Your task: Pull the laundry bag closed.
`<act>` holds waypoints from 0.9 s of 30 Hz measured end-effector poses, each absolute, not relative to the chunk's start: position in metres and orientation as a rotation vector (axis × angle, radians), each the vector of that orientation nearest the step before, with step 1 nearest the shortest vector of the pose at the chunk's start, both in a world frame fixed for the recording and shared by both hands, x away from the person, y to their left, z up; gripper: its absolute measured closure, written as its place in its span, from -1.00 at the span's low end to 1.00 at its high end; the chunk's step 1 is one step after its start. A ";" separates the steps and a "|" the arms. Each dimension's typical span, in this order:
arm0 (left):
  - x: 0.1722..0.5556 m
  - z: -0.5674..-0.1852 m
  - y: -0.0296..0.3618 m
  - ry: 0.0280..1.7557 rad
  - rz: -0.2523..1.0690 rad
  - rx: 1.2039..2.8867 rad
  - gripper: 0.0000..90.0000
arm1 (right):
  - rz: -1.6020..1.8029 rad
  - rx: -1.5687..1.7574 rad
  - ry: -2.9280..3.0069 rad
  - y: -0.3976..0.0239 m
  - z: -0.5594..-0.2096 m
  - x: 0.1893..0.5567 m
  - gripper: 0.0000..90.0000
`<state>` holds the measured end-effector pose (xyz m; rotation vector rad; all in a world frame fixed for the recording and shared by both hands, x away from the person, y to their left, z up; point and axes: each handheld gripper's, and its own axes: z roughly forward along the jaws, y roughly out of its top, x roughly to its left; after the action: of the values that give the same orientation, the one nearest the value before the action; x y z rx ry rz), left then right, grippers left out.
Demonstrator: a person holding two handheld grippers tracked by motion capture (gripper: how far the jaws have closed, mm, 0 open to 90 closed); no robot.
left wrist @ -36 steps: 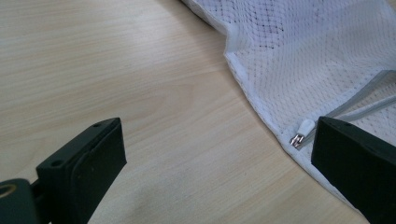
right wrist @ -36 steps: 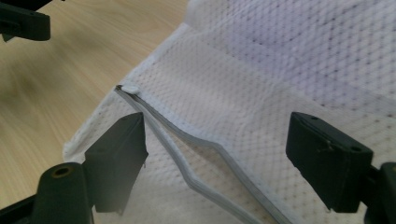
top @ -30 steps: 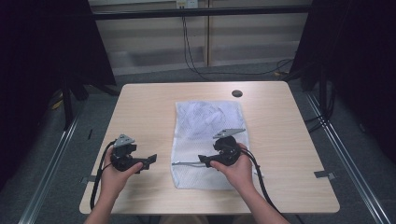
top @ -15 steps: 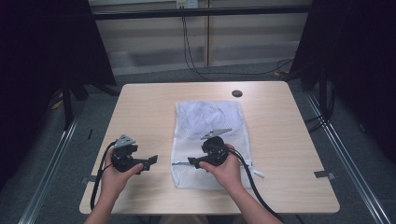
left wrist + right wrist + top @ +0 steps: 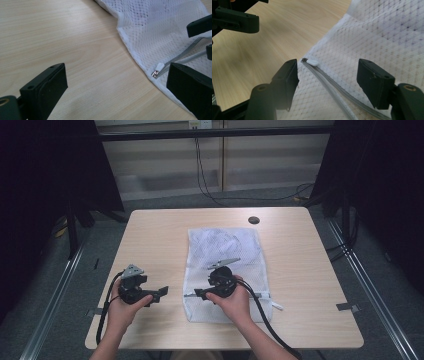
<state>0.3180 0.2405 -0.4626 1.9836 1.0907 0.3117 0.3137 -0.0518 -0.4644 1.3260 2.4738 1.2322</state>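
Note:
A white mesh laundry bag (image 5: 225, 255) lies flat in the middle of the table, its grey zipper (image 5: 332, 90) running along the near end. The zipper's white pull (image 5: 312, 61) sits at the bag's near left corner, also seen as the pull (image 5: 158, 70) in the left gripper view. My right gripper (image 5: 196, 294) hovers over that corner, pointing left; its jaws (image 5: 329, 82) have just been closing, but they still stand apart astride the zipper, pressing on nothing. My left gripper (image 5: 161, 292) is open over bare wood just left of the bag (image 5: 155, 30), with nothing between its jaws (image 5: 117, 87).
The wooden table (image 5: 150, 235) has a dark cable hole (image 5: 254, 220) near its far edge. Cables trail from both grippers off the near edge. Metal rails and dark curtains flank the table.
My right gripper has slid left along the bag's near end toward the zipper pull at the corner. The left gripper has stayed where it was.

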 end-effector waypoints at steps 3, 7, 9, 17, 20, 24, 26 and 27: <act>0.318 -0.463 0.240 1.092 0.308 1.982 -0.93 | 1.234 1.334 2.484 -0.048 -0.467 0.315 -0.16; 0.318 -0.463 0.240 1.092 0.310 1.985 -0.93 | 1.227 1.337 2.489 -0.044 -0.470 0.317 -0.09; 0.318 -0.463 0.240 1.093 0.309 1.985 -0.93 | 1.228 1.336 2.487 -0.043 -0.470 0.317 -0.08; 0.318 -0.463 0.241 1.094 0.308 1.984 -0.93 | 1.247 1.387 2.525 -0.034 -0.476 0.322 0.12; 0.318 -0.463 0.241 1.095 0.308 1.986 -0.93 | 1.260 1.404 2.533 -0.030 -0.478 0.323 0.17; 0.318 -0.464 0.241 1.098 0.306 1.987 -0.93 | 1.255 1.419 2.538 -0.027 -0.480 0.324 0.20; 0.318 -0.464 0.241 1.096 0.303 1.987 -0.93 | 1.248 1.425 2.544 -0.025 -0.482 0.325 0.22; 0.318 -0.464 0.241 1.098 0.302 1.987 -0.93 | 1.242 1.436 2.551 -0.023 -0.484 0.326 0.26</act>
<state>0.3184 0.2414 -0.4644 1.9866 1.0978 0.3020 0.3261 -0.0235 -0.4844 1.4359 2.5510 1.2421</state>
